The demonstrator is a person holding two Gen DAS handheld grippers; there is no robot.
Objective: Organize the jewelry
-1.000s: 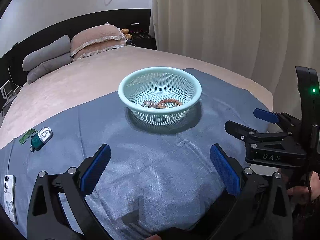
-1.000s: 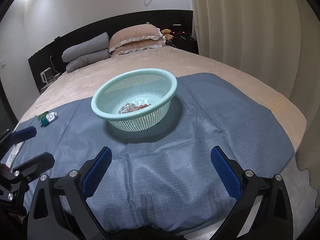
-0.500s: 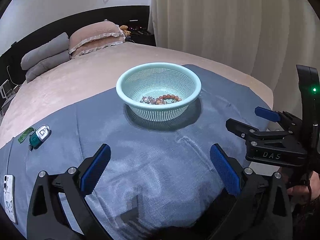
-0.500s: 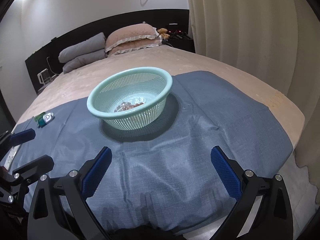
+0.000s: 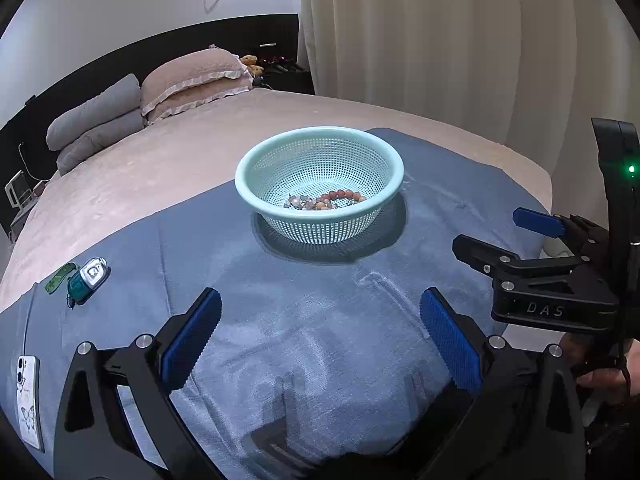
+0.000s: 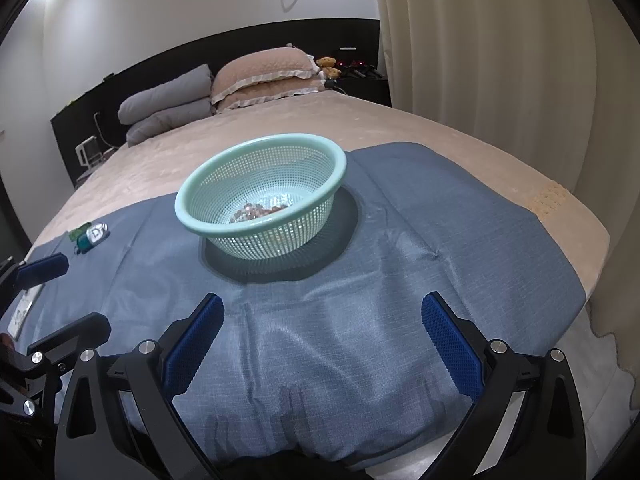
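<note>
A mint-green mesh basket (image 5: pixel 256 196) (image 6: pixel 188 216) stands on a blue cloth (image 5: pixel 320 340) (image 6: pixel 420 248) spread over the bed. Beaded bracelets (image 5: pixel 326 201) (image 6: pixel 260 212) lie in its bottom. My left gripper (image 5: pixel 320 336) is open and empty, above the cloth in front of the basket. My right gripper (image 6: pixel 322 340) is open and empty, also in front of the basket. The right gripper also shows at the right edge of the left wrist view (image 5: pixel 516 232). The left gripper shows at the left edge of the right wrist view (image 6: pixel 60 292).
A small green and silver object (image 5: pixel 86 278) (image 6: pixel 92 236) and a phone (image 5: pixel 28 396) lie on the cloth at the left. Pillows (image 5: pixel 192 84) are at the head of the bed. A curtain (image 5: pixel 460 48) hangs at the right. The bed's edge (image 6: pixel 592 280) drops off at the right.
Both grippers have drawn back and risen slightly, so the basket looks a little farther away. Nothing was grasped or let go.
</note>
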